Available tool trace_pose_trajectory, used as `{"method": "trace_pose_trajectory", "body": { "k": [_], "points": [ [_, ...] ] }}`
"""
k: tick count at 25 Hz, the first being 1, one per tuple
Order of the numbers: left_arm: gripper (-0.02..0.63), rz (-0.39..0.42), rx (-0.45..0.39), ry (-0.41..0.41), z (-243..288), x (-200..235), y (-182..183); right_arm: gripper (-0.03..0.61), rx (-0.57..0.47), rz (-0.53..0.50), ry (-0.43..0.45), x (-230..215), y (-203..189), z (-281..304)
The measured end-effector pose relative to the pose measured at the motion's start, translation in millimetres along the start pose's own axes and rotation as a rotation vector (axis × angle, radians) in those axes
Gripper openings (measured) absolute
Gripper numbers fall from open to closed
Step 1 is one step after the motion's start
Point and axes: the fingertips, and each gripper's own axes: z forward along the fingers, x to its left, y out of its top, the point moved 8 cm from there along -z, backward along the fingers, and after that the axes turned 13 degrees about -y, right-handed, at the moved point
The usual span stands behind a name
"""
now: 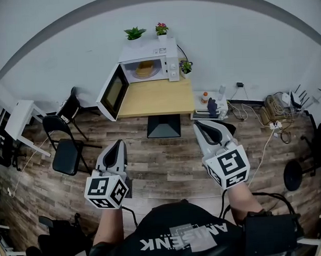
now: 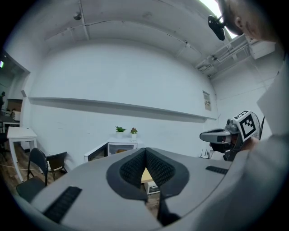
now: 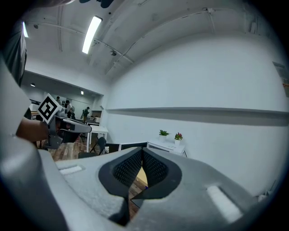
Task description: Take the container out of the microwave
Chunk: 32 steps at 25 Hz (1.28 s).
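Since the container [image 1: 144, 71] sits in the open microwave [image 1: 147, 51] well ahead, we hold our left gripper [image 1: 119, 144] and right gripper [image 1: 198, 126] closed, empty, about equally far off.

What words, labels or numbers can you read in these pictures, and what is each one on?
Print on shirt: white letters, upside down and partly masked; cannot be read with certainty.
Paper notice on the wall: too small to read.
Panel on microwave: too small to read.
Cubes on left tool and right tool: square markers only, no words.
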Motion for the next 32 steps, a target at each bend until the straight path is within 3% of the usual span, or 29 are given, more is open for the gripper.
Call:
{"method": "trace_pose_trajectory", "body": {
  "k": [12,19,28,32],
  "points": [
    [0.002,-0.023,0.032,0.038,28,-29,-13,0.006,-0.030,0.009,0.046,-39,-16,-1],
    [0.002,-0.036,0.040,0.001,45,-20,-25,0.006,-0.048,0.029,-0.002,-53,-18,14],
    [0.002,-0.001,-0.003,-0.037,82,26,-13,0.006,-0.022,-0.032,-0.016,-43,-8,67],
    [0.002,-0.041,-0.033,-0.038,99,66,2,0.006,-0.022,-0.059,0.000,-35,5,110]
  ]
}}
